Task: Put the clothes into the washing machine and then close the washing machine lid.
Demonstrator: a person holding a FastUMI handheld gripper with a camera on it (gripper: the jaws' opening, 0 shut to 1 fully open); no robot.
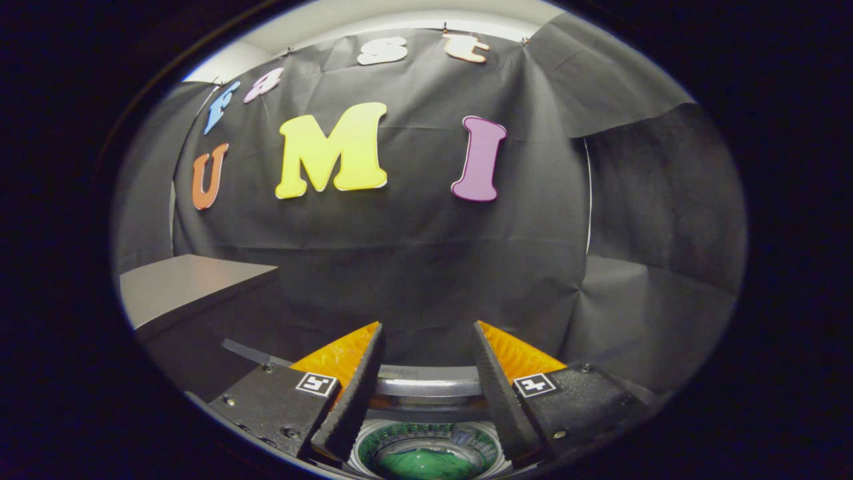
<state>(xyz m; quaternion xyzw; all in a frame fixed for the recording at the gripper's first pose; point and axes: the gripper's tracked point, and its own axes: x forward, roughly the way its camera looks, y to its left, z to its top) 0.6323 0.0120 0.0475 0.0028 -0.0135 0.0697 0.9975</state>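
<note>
Nearest, the gripper (pixel 426 347) is seen with its 2 fingers spread apart, a clear gap left between them and nothing held in it. Neither finger is pressed on anything.

Directly below that gap, between the lower parts of the 2 fingers, the round mouth of the washing machine (pixel 426 385) is looked into from above. A green garment (pixel 423 465) is seen lying inside the drum, bunched at the bottom; the clothes are therefore judged to be already in the machine. The metallic rim of the opening runs crosswise just under the fingertips, from one finger to the other.

The relation on which the coming move turns is this: the drum lies beneath and slightly behind the fingertips, while the lid, which has yet to be brought down, cannot be made out with certainty. A thin dark strip (pixel 243 351) is glimpsed beside the left finger, and whether it belongs to the lid cannot be told. It is judged that the lid must be found beyond or beside the opening and pushed down across the rim.

Further off to the left, a grey tabletop (pixel 186 283) is seen, well apart from the fingers. Beyond everything, the black cloth wall (pixel 426 267) of the booth is faced.
</note>
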